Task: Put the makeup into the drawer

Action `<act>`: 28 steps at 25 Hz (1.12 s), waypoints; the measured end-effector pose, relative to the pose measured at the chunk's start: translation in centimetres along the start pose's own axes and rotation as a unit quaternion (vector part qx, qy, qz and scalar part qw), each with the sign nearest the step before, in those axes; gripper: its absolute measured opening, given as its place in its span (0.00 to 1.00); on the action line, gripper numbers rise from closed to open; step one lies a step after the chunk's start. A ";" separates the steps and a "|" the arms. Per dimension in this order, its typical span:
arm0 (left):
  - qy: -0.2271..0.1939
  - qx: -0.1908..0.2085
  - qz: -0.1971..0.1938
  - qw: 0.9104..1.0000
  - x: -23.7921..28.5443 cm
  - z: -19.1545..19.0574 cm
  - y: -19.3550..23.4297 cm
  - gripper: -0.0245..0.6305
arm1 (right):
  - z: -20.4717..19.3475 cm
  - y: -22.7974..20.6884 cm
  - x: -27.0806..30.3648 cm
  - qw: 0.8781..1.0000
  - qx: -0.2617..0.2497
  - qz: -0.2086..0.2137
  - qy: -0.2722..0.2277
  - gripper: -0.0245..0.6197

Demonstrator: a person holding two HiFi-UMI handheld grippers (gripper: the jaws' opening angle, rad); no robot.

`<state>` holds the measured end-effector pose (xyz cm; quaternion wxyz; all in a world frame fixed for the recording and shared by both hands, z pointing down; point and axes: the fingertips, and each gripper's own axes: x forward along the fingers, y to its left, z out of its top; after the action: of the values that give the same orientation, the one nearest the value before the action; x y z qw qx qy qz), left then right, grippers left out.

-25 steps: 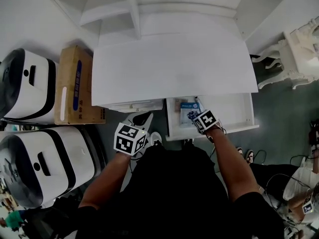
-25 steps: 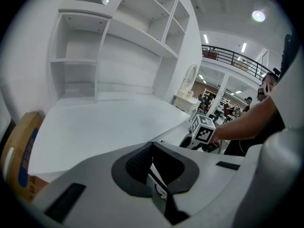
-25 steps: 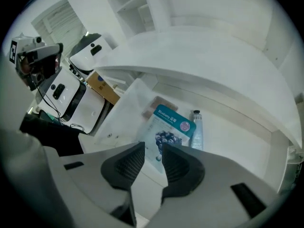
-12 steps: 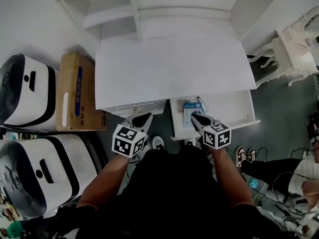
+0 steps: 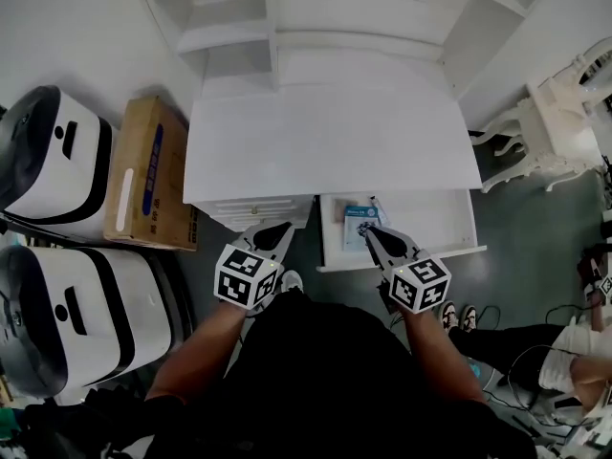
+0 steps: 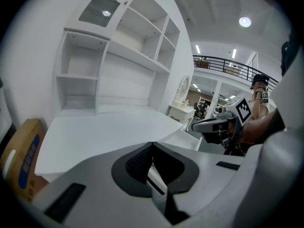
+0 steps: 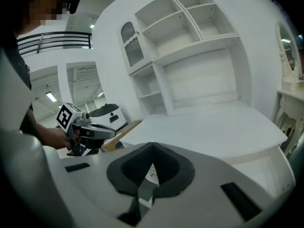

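Makeup (image 5: 354, 220), a blue-and-white pack, lies at the left end of the open drawer (image 5: 435, 220), which stands out from under the right part of the white desk (image 5: 335, 142). Seen from the head view, the right gripper (image 5: 368, 229) reaches over the drawer's near rim, tips overlapping the pack. Its 2 jaws have just been closing and now meet with nothing between them. The left gripper (image 5: 283, 228) points at the closed left drawer (image 5: 253, 208), jaws together, holding nothing.
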<state>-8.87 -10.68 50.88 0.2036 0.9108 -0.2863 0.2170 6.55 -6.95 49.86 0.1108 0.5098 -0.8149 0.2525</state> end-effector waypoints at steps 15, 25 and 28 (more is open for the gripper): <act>-0.008 -0.020 0.022 1.000 -1.1 -3.1 -12.3 0.05 | -4.9 -0.2 -11.2 1.000 -0.006 0.026 -0.006 0.08; -0.007 -0.008 0.029 1.000 -2.6 -5.2 -20.4 0.05 | -9.0 0.2 -17.9 0.999 0.004 0.041 -0.011 0.08; -0.009 -0.007 0.040 0.999 -3.5 -5.9 -21.5 0.05 | -9.6 0.7 -19.0 0.999 0.003 0.049 -0.016 0.08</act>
<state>-0.04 10.00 48.64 0.1986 0.8989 -0.3261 0.2151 13.88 13.06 49.48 0.0837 0.4733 -0.8399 0.2520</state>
